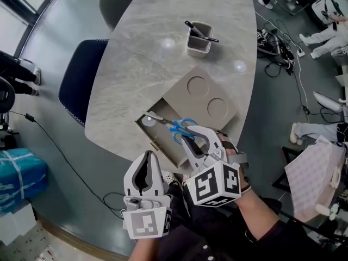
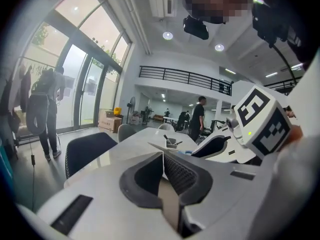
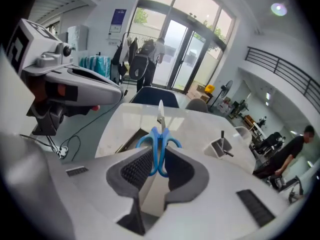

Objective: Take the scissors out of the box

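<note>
One pair of blue-handled steel scissors point(image 1: 176, 125) is clamped by its loops in our right hand-held gripper point(image 1: 190, 140), blades pointing toward 10 o'clock over the open drawer point(image 1: 157, 137) of the flat beige cardboard box point(image 1: 185, 99) on the grey marbled surface point(image 1: 152, 48). At 7 o'clock, our left hand-held gripper point(image 1: 147, 157) has its jaws pressed together, empty.

Grey marble counter point(image 1: 136, 80) carries a pale pen cup point(image 1: 197, 44) holding dark pens point(image 1: 202, 35) at its far side; navy chair point(image 1: 81, 78) at left edge, grey chair point(image 1: 117, 1) far left, blue bundle point(image 1: 19, 178) on floor.
</note>
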Motion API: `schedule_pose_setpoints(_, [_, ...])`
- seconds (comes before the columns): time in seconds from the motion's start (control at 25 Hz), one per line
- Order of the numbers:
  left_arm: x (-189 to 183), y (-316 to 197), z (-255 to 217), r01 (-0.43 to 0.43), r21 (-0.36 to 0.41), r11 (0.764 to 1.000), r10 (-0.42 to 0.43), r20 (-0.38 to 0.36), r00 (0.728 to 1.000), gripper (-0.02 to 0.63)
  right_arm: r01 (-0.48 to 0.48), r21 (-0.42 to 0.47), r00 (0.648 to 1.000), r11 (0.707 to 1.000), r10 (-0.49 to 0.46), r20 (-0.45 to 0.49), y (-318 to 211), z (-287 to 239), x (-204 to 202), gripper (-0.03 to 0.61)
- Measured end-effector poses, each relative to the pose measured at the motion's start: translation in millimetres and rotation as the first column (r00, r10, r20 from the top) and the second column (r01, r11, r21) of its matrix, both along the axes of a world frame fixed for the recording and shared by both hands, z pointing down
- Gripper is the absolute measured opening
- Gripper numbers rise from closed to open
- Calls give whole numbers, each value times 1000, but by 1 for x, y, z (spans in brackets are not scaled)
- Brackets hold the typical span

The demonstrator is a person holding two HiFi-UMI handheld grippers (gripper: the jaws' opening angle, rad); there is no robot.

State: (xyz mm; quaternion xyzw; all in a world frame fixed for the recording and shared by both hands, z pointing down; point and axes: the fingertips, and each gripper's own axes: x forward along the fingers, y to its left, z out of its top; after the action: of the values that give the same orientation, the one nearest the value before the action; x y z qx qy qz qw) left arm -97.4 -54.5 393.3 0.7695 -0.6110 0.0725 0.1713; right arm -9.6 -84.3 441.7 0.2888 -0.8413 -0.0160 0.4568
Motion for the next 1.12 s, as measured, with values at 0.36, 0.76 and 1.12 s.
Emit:
schedule_pose_setpoints(0.36, [-3,-5,-97,-19,156,988,16,24,1000,17,-123,175,968,977,80,236,1,-119,14,72])
schedule_pose_setpoints(0.76, [5,18,-197,-44,309,950,32,45,998,17,-210,322,890,923,44,454,27,-220,28,72])
schedule_pose_setpoints(1.12, [2,44,-257,-38,423,905,18,52,999,17,-317,373,780,872,15,626,56,-276,41,72])
